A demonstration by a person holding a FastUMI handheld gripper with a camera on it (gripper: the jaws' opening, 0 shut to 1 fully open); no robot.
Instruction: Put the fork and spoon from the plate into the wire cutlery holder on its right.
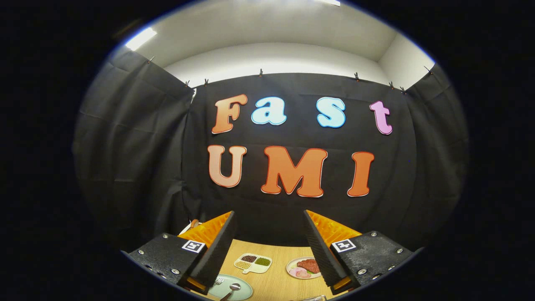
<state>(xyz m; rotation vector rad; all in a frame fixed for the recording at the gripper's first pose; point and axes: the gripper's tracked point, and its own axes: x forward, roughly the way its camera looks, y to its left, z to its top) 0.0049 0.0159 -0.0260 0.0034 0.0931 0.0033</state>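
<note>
My gripper is held high above the wooden table, its two black fingers wide apart and nothing between them. Far below, by the left finger, lies a pale green plate. A spoon rests on it, and the tines of a fork peek out beside the left finger. A bit of the wire cutlery holder shows to the plate's right, low between the fingers; most of it is cut off.
On the wooden table beyond the plate lie a flat picture card of a divided tray with beans and one of a plate with meat. The black cloth wall stands close behind the table.
</note>
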